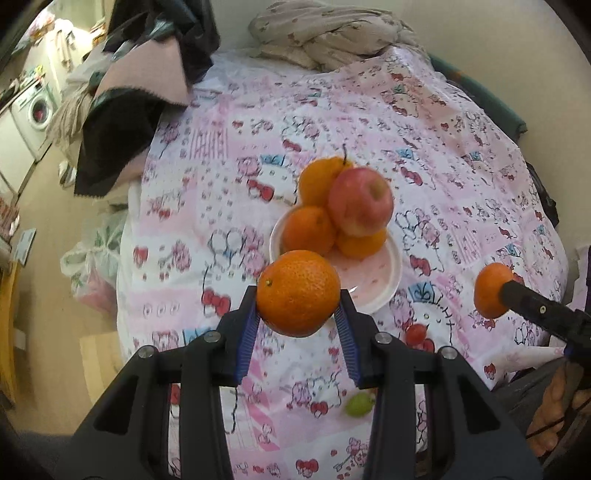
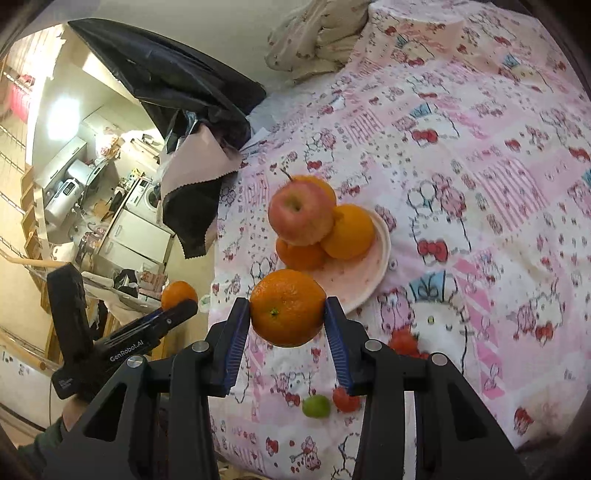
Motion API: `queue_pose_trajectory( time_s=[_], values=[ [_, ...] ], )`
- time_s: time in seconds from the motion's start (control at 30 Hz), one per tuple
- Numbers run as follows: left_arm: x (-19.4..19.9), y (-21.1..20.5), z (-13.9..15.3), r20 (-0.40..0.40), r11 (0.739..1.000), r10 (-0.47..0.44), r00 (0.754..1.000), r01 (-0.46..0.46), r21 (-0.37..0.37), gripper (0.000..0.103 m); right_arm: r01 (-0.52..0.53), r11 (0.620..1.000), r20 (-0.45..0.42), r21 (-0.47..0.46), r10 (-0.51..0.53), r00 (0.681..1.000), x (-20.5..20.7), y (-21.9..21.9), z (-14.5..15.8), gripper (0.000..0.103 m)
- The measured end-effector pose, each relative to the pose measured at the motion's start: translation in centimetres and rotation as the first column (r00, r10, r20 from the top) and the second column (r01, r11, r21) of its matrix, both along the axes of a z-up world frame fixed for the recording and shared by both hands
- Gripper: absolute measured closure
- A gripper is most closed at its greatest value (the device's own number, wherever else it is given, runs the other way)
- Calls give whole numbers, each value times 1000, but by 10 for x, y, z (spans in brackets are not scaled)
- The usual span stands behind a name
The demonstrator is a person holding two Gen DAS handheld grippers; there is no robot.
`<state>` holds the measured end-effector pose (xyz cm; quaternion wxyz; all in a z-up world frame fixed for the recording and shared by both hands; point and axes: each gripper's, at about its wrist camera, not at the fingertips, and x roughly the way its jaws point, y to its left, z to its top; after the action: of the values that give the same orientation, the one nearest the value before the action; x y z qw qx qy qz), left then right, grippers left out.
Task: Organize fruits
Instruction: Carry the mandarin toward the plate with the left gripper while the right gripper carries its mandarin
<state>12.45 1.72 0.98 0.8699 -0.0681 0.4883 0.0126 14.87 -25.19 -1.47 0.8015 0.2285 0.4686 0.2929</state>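
Observation:
A white plate (image 1: 384, 284) on the pink patterned bed cover holds three oranges (image 1: 308, 230) with a red apple (image 1: 360, 201) on top; it also shows in the right wrist view (image 2: 365, 273). My left gripper (image 1: 298, 314) is shut on an orange (image 1: 298, 293) just in front of the plate. My right gripper (image 2: 288, 321) is shut on another orange (image 2: 288, 308) near the plate's front edge. A small green fruit (image 2: 316, 406) and small red fruits (image 2: 345, 400) lie on the cover below the grippers.
The bed cover (image 1: 461, 166) spans the view. A crumpled beige blanket (image 1: 325, 33) lies at the far end. Black and pink cloth (image 1: 122, 110) hangs over the left edge. A plastic bag (image 1: 92, 266) sits on the floor at left.

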Motion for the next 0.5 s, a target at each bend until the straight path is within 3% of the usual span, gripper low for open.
queue_pose_trajectory(
  time_s=[0.23, 0.5],
  values=[
    [34, -14, 2, -6, 995, -82, 997, 83, 51, 67, -39, 995, 37, -95, 43, 998, 28, 9, 9, 60],
    [70, -23, -38, -86, 993, -100, 991, 105, 52, 67, -78, 983, -38, -168, 73, 997, 66, 25, -25, 60]
  ],
)
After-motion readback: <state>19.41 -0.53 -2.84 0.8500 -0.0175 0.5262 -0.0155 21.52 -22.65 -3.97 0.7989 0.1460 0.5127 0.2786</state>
